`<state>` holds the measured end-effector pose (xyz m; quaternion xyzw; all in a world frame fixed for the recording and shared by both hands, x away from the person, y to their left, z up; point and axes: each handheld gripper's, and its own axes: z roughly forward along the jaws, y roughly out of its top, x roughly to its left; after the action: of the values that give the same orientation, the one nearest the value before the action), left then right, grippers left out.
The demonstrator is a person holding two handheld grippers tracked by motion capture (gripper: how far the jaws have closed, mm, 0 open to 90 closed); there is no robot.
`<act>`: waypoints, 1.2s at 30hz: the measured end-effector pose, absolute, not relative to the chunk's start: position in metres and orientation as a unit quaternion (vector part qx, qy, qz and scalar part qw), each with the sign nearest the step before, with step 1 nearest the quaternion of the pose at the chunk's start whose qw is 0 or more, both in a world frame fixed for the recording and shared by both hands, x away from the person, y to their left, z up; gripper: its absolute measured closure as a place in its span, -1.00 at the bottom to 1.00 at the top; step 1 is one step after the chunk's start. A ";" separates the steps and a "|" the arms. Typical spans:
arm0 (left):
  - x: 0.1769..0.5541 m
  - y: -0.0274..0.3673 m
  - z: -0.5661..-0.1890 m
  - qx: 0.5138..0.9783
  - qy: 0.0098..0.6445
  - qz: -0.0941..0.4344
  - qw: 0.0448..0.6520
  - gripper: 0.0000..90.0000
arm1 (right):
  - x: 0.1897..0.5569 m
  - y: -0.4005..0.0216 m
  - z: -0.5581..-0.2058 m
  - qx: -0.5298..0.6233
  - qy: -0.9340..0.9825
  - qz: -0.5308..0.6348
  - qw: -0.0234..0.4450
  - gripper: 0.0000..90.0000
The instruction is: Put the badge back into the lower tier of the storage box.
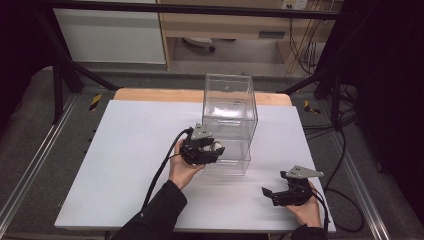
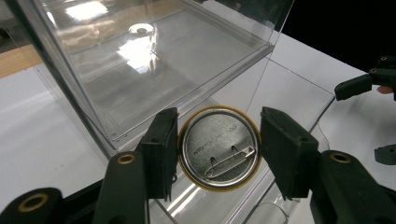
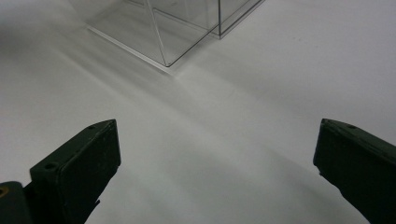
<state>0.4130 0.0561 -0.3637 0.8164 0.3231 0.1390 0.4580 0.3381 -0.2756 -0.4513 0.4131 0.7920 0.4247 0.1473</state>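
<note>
Metal pin badge (image 2: 219, 148) pinched by left gripper (image 2: 219, 149) fingers; right gripper (image 3: 217, 158) spread wide

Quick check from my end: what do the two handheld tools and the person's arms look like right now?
Both tools are black with two blocky, flat-faced jaws. The left tool and right tool each carry a grey three-cornered plate on top. Brass-coloured rivets dot the left tool's jaw arms in its own view. A black cable trails from the left tool, another from the right. The person wears dark sleeves; the hands are bare.
</note>
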 end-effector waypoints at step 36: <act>0.423 0.045 -0.379 0.837 0.330 0.118 0.420 0.04 | 0.338 -0.276 -0.451 0.414 0.790 0.426 0.149 -0.98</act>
<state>0.4230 0.0447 -0.3790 0.8372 0.3302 0.1178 0.4197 0.3383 -0.2760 -0.4513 0.4142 0.7903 0.4263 0.1487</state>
